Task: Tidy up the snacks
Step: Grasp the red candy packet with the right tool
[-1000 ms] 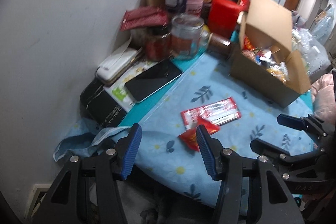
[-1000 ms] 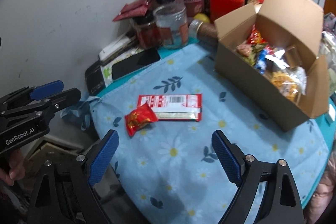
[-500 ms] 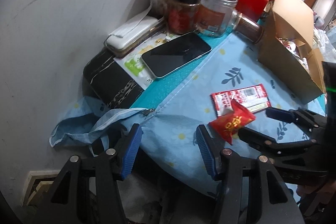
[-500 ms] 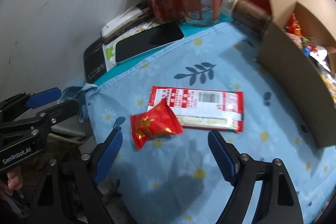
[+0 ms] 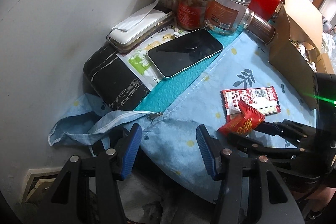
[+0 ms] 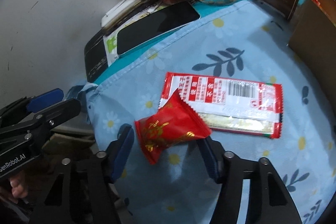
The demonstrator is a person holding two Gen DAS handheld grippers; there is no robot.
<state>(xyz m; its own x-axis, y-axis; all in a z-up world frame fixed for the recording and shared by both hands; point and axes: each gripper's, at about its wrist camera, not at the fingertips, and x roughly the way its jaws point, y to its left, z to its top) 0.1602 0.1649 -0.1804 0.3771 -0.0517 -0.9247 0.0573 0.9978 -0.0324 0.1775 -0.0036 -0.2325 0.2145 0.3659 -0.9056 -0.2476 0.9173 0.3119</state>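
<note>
The right tool pointed steeply down, its jaws closing around the red candy packet on the blue cloth. The left tool hung apart, empty, at the cloth's edge.

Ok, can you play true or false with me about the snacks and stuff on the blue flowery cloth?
1. The small red snack packet lies between the right gripper jaws, which are closing. True.
2. The left gripper is holding the phone. False: nothing is between its jaws; the phone lies apart, by the jars.
3. The small red packet overlaps a corner of the long red and white wrapper. True.
4. The long wrapper is inside the cardboard box. False: it lies on the flowery cloth.
</note>
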